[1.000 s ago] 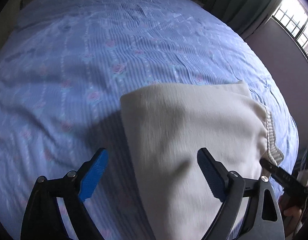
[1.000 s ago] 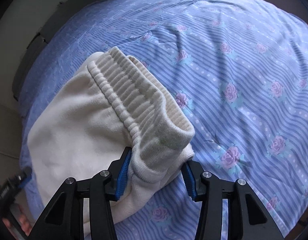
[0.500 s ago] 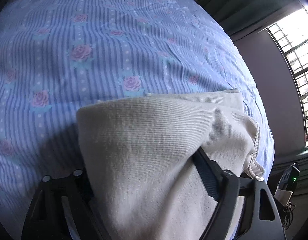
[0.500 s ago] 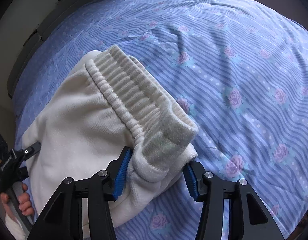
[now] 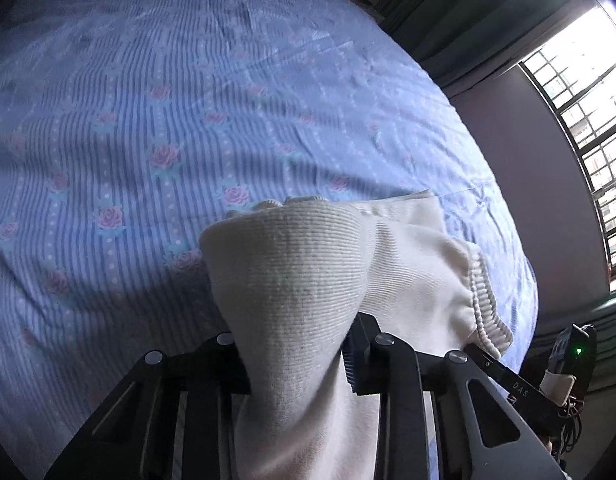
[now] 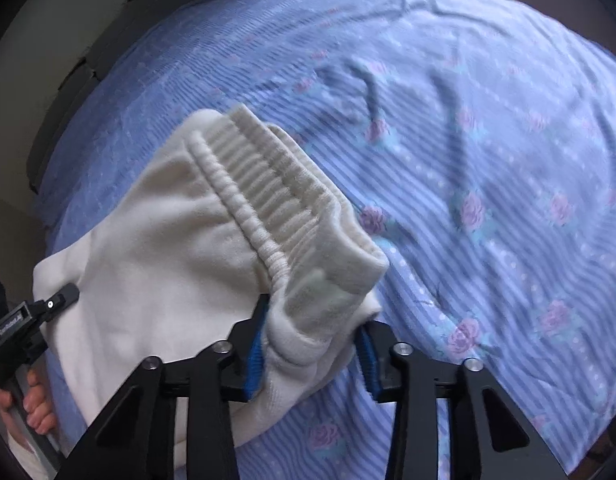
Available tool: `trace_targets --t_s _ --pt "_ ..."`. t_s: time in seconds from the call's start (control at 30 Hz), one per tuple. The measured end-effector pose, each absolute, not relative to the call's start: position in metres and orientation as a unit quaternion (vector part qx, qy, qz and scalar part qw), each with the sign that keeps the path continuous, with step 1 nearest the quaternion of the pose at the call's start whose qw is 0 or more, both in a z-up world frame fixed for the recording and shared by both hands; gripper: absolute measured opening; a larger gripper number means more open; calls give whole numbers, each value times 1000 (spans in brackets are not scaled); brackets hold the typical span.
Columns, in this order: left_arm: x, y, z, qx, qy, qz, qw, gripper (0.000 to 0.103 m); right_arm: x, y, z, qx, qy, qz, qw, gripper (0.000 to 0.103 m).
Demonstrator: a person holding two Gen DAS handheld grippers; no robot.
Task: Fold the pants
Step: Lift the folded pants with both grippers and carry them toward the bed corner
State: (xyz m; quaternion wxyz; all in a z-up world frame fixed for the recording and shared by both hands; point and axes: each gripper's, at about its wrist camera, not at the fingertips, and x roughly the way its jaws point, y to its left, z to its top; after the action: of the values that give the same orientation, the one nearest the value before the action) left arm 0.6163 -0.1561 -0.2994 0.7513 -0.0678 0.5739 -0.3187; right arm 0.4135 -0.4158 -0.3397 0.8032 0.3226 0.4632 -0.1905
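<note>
With the cream pants (image 6: 156, 280) bunched near the bed's (image 6: 488, 152) edge, your left gripper (image 5: 296, 364) has just closed on folded cloth and your right gripper (image 6: 312, 354) on the waistband corner, so next lift both together and carry the fold over evenly.

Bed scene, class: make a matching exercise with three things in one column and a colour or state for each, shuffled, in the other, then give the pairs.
Things:
1. pants
2. bedsheet
3. ribbed waistband

Descriptions:
A. blue stripes with pink roses
B. cream fabric pinched by both grippers
C. corner clamped in the right gripper

Pairs: 1-B, 2-A, 3-C. The left gripper grips the other end.
</note>
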Motion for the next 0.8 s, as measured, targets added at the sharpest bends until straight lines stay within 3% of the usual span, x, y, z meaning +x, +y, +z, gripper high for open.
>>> trace_targets --t_s 0.47,0.8 --pt "579 -128 -222 -90 552 -316 766 28 398 -392 -248 288 430 -126 846 28" --pt "516 -56 -136 -120 517 -277 801 28 363 -339 -161 247 416 -66 873 28"
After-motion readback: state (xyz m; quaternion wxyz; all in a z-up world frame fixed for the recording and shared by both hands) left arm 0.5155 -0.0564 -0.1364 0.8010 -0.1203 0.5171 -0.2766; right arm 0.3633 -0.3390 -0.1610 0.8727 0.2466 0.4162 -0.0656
